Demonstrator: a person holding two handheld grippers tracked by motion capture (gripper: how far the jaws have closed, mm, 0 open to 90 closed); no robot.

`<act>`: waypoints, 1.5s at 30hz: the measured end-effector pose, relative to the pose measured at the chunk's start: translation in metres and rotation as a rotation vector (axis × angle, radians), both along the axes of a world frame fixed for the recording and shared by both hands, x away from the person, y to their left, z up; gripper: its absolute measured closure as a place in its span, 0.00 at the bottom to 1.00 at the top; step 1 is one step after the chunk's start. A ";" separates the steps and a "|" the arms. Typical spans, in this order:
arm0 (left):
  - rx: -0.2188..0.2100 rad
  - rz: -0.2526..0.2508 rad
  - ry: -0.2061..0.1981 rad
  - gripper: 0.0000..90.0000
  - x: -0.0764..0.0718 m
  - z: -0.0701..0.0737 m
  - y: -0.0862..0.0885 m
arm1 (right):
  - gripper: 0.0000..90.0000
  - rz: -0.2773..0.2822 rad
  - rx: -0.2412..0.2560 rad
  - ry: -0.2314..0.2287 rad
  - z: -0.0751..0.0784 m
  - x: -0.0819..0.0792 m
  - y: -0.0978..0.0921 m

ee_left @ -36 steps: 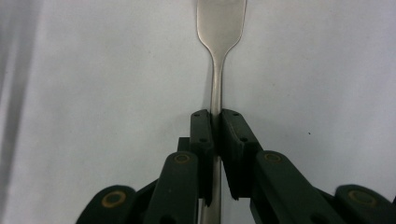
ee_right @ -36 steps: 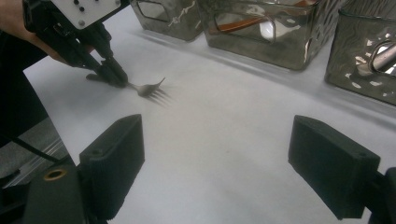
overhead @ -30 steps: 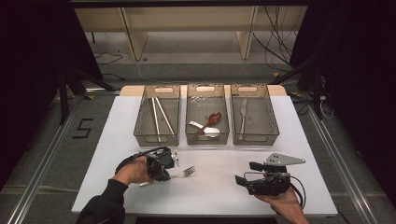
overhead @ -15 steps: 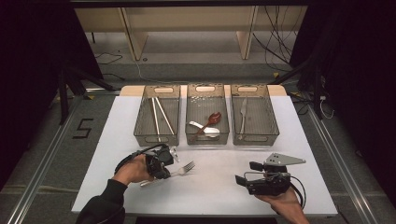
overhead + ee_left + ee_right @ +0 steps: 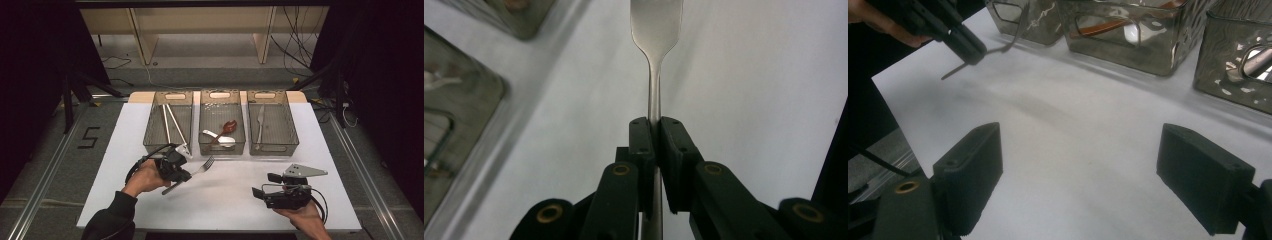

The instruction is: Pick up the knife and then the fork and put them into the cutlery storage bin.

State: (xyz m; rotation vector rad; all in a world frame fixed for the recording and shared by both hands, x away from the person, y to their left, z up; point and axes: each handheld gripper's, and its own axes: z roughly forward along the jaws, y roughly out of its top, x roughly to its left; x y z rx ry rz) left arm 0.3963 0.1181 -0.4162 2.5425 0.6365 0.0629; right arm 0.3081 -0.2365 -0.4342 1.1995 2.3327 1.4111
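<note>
1. I see the fork (image 5: 200, 169) at lower left of centre in the high view, lifted off the white bench (image 5: 230, 195), its tines pointing up and right toward the trays.
2. My left tongs (image 5: 184, 173) are clamped on the fork's handle; in the left gripper view the two black jaws press the narrow stem from both sides, and the fork (image 5: 655, 75) runs straight up to the top edge of the frame.
3. My right tongs (image 5: 256, 192) sit at lower right of the high view, just above the bench, held from below by the hand. In the right gripper view the jaws stand wide apart with bare bench between them, gripping nothing.
4. Three clear trays stand in a row at the upper middle of the bench. The left tray (image 5: 150, 131) holds chopsticks (image 5: 170, 122), the middle tray (image 5: 205, 125) holds a red spoon (image 5: 228, 128) and a white spoon (image 5: 218, 138), and the right tray (image 5: 290, 127) holds a knife (image 5: 260, 120).
5. The only writing I can read is a dark "5" (image 5: 90, 137) marked on the floor at the left of the high view, beside the bench.
</note>
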 end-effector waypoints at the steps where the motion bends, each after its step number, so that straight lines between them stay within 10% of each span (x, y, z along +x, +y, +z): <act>1: -0.025 0.009 -0.003 0.93 0.001 0.002 -0.001 | 0.21 0.000 0.000 0.001 0.000 0.000 0.000; 21: -0.264 0.079 -0.057 0.93 0.035 0.027 -0.047 | 0.21 -0.002 0.006 0.001 -0.001 0.000 -0.001; 45: -0.347 0.109 -0.077 0.93 0.060 0.046 -0.079 | 0.21 0.001 0.006 0.008 -0.001 0.001 -0.001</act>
